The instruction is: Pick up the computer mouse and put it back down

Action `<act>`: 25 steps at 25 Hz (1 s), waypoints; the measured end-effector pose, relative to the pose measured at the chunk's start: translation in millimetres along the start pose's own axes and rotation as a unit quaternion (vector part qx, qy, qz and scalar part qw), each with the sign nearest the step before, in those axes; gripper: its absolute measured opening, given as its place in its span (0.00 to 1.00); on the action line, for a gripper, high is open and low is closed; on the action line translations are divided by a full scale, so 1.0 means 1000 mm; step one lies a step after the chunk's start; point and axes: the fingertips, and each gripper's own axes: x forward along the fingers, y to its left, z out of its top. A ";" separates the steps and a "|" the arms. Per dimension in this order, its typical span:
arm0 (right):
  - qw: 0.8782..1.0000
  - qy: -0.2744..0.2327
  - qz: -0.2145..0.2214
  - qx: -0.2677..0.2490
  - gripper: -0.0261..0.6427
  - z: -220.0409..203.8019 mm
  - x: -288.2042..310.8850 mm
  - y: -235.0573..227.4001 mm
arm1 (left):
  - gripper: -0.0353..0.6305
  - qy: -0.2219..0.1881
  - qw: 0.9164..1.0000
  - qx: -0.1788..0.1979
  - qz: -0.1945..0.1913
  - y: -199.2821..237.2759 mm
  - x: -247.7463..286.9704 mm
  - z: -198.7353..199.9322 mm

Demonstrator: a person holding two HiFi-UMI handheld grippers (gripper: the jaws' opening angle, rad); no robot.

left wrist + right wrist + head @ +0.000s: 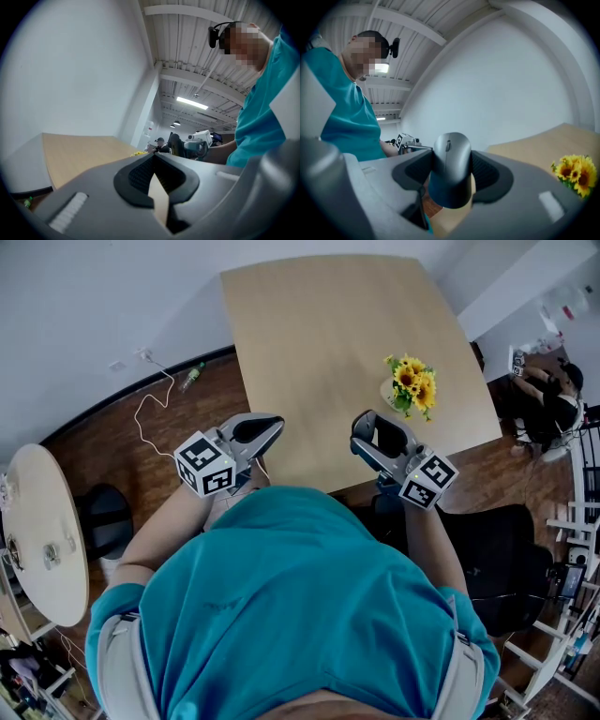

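A dark grey computer mouse (450, 168) stands on end between the black pads of my right gripper (450, 152), which is shut on it. In the head view that gripper (367, 430) hovers over the near edge of the wooden table (319, 334), and the mouse (386, 435) shows as a dark shape between its jaws. My left gripper (272, 426) is held beside it over the table's near left edge. In its own view the left gripper (153, 158) has its tips together with nothing held.
A small vase of sunflowers (412, 385) stands on the table just beyond the right gripper, also seen as sunflowers (576, 173) at lower right. A round white table (42, 531), a floor cable (155, 404), a black chair (506, 559) and a seated person (548, 404) surround the table.
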 end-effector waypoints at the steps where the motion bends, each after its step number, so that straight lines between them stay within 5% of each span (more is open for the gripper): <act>1: 1.000 0.000 0.000 -0.001 0.43 0.000 0.000 0.000 | 0.06 -0.001 1.000 -0.001 0.000 -0.001 0.000 0.001; 16: 1.000 0.021 -0.001 0.002 0.43 -0.009 0.001 -0.005 | 0.06 0.000 1.000 -0.002 0.000 -0.005 -0.005 -0.002; 25: 0.996 0.088 -0.014 0.000 0.43 -0.043 0.017 -0.029 | 0.06 0.002 1.000 -0.007 0.002 -0.008 -0.011 -0.010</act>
